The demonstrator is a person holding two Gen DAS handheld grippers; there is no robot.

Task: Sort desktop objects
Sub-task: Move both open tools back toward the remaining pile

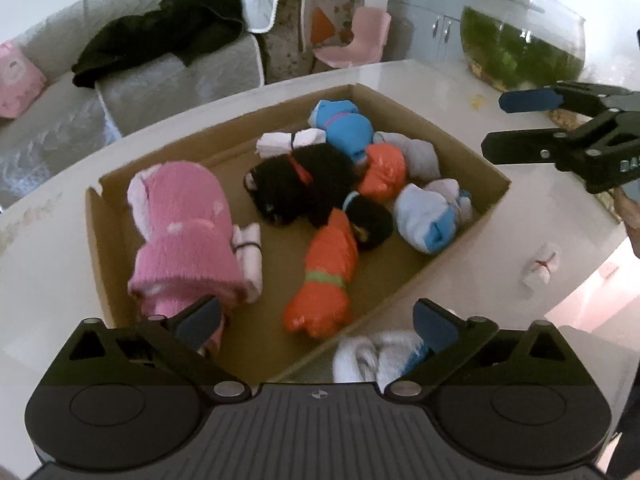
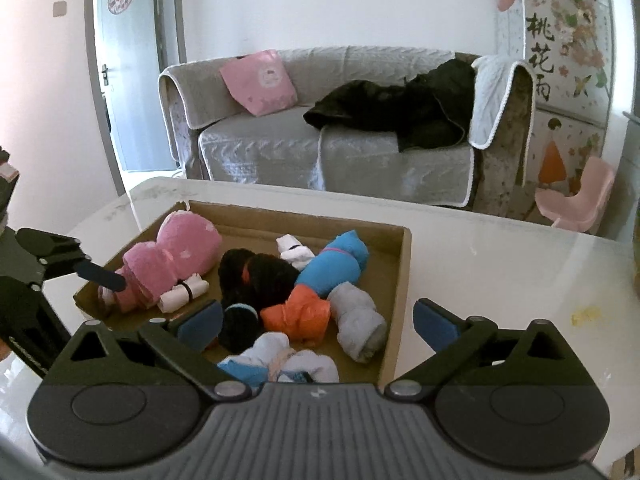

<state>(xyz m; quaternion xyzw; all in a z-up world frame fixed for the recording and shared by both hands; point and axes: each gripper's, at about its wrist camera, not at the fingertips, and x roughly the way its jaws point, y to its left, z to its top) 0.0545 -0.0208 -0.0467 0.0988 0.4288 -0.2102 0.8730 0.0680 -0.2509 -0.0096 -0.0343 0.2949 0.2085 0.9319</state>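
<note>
You had most rolled socks in the box (image 1: pixel 460 144); both tongs gaped empty, while two bundles (image 1: pixel 542 266) waited at lower right.

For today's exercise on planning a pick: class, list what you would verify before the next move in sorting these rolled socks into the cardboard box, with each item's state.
1. Left tongs open, nothing held: ok.
2. Right tongs open, nothing held: ok.
3. All bundles inside cardboard box: not ok; white bundle with red tie and white and blue bundle lie on the table.
4. Space left in box: ok, bare floor near the orange bundle.
5. Fishbowl away from the loose bundles: ok.
</note>
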